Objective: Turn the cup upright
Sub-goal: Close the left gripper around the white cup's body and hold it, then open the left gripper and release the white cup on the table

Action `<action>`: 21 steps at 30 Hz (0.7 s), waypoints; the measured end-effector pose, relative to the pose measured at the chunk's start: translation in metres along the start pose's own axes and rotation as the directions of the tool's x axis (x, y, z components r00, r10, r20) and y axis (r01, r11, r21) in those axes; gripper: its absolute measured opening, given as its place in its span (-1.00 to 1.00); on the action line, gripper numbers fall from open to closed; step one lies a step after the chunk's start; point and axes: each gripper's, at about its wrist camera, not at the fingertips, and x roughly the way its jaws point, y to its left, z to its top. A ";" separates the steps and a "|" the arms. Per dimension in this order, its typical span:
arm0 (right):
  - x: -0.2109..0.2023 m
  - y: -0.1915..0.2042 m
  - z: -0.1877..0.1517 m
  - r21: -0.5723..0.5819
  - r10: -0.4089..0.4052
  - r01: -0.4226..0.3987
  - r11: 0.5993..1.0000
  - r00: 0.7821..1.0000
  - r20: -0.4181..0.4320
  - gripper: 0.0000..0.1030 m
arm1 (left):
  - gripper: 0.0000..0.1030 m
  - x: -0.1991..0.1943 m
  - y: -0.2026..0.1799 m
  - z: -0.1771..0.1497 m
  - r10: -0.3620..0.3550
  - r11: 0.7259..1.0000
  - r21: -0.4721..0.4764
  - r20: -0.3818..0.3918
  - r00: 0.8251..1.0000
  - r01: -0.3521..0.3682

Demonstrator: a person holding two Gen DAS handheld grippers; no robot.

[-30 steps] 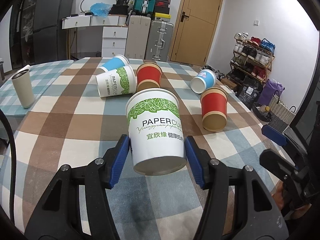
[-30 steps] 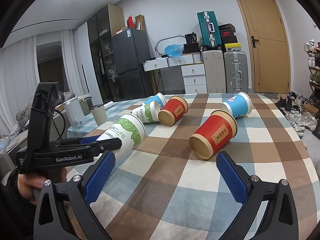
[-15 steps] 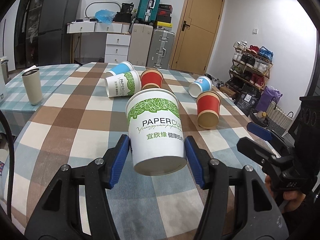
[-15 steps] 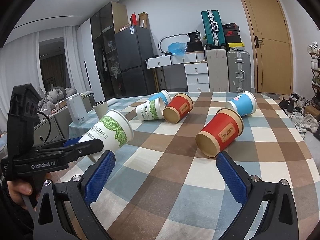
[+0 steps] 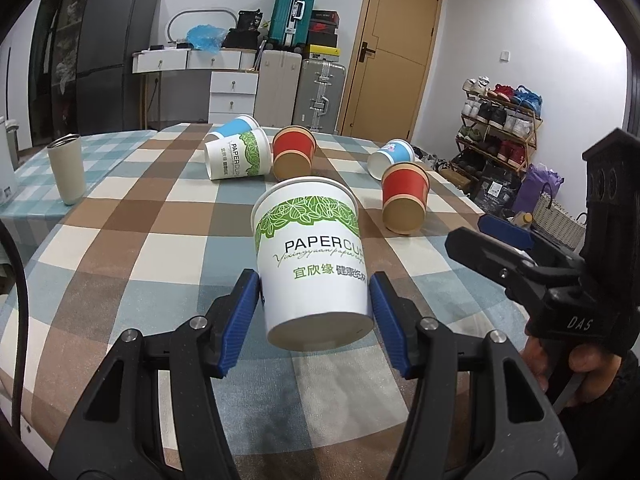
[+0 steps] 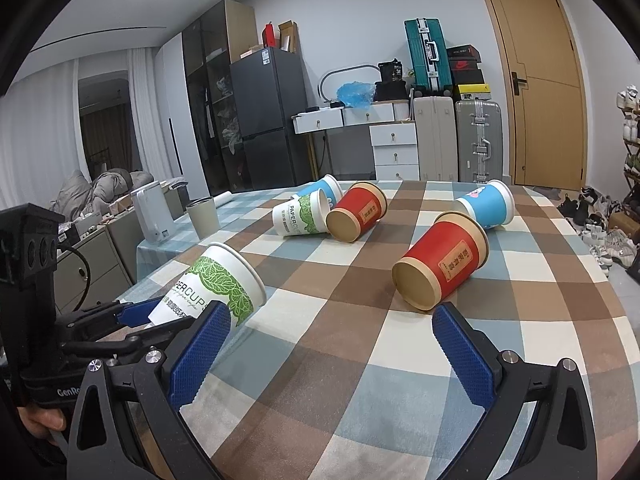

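Note:
My left gripper (image 5: 315, 312) is shut on a white paper cup with a green leaf band (image 5: 312, 260). It holds the cup by its lower body, tilted with the mouth pointing away, just above the checked tablecloth (image 5: 140, 256). The same cup (image 6: 212, 288) shows at the left of the right wrist view, held in the left gripper (image 6: 140, 320). My right gripper (image 6: 324, 344) is open and empty over the cloth, just short of a red cup (image 6: 440, 268) lying on its side. The right gripper also shows at the right of the left wrist view (image 5: 500, 236).
Several more cups lie on their sides farther back: a white-green one (image 5: 236, 158), a blue one (image 5: 232, 126), a red one (image 5: 294, 152), a blue-white one (image 5: 392, 158) and a red one (image 5: 404, 200). A beige tumbler (image 5: 66, 168) stands on the left.
The left gripper with the cup has tipped further toward level, so the room shows more upright. The right gripper has shifted a little closer to the left one. Both grips are unchanged.

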 end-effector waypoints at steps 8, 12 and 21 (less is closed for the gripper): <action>0.000 -0.001 -0.002 0.013 -0.020 0.020 1.000 1.000 -0.002 1.00 | 0.06 0.012 0.003 -0.002 0.004 1.000 -0.015 -0.025 1.000 -0.004; -0.001 -0.002 -0.003 0.019 -0.034 0.034 0.999 0.999 -0.006 1.00 | 0.07 0.018 0.005 -0.003 0.009 1.000 -0.012 -0.034 0.999 -0.010; -0.001 0.001 -0.004 -0.001 -0.054 0.054 0.999 0.998 -0.012 1.00 | 0.07 0.030 0.007 -0.006 0.010 1.000 -0.015 -0.067 0.998 -0.011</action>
